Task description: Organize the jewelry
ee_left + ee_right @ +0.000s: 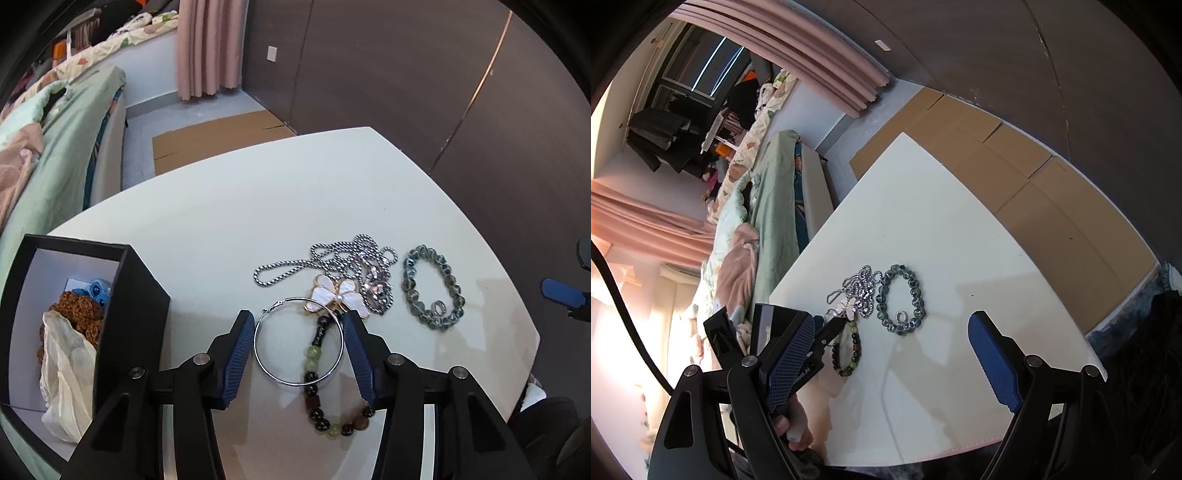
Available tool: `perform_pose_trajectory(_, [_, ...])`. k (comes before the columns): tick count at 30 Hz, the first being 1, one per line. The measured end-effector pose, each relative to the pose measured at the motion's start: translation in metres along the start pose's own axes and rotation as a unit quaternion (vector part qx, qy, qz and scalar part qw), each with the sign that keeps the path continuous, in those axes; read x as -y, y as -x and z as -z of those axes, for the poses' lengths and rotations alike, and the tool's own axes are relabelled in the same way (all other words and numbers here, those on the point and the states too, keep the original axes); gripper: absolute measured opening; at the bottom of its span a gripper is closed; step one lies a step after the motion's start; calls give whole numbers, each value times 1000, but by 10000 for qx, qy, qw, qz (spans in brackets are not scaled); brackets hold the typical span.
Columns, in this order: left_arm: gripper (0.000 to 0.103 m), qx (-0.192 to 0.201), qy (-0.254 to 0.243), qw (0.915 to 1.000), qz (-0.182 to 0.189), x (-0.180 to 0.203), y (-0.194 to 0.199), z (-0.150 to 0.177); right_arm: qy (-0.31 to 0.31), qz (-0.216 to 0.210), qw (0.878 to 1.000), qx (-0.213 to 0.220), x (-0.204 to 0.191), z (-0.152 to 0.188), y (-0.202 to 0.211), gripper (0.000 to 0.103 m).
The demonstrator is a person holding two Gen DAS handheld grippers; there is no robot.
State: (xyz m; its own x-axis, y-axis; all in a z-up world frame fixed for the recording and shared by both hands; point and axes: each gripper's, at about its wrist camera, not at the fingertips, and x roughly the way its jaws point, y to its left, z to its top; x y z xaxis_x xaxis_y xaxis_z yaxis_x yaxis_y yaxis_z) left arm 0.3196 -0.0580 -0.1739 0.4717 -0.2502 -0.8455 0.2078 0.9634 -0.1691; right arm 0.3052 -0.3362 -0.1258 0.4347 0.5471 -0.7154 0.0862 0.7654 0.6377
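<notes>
On the white surface (229, 221), just right of the open black box (129, 302), the left gripper (298, 345) stood half-open, empty, straddling a silver hoop earring (258, 354) overlapping a beaded bracelet (314, 373); closing might snag both, while the right gripper (892, 365) gaped wide, empty.

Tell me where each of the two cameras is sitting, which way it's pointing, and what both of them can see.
Left wrist: rides the left gripper, low over the white table, looking forward at the silver hoop between its open blue fingers; black box at left.
Right wrist: rides the right gripper, higher and tilted, facing across the table toward the bed; its open fingers show, with the person's hand underneath.
Shared: the grey-green bead bracelet, silver chain and butterfly pendant.
</notes>
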Motion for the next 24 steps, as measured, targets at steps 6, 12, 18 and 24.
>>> perform_pose_trajectory(6, [51, 236, -64, 9997, 56, 7, 24, 1, 32, 73, 10000, 10, 0, -1, -2, 86])
perform_pose_trajectory(12, [51, 522, 18, 9985, 159, 5, 52, -2, 47, 255, 9996, -58, 1, -1, -14, 86])
perform_pose_trajectory(18, [51, 701, 128, 9973, 184, -5, 70, -1, 324, 544, 9980, 6, -10, 2, -33, 80])
perform_pose_trajectory(24, [51, 842, 258, 9959, 190, -21, 87, 1, 690, 1197, 9903, -119, -22, -1, -65, 57])
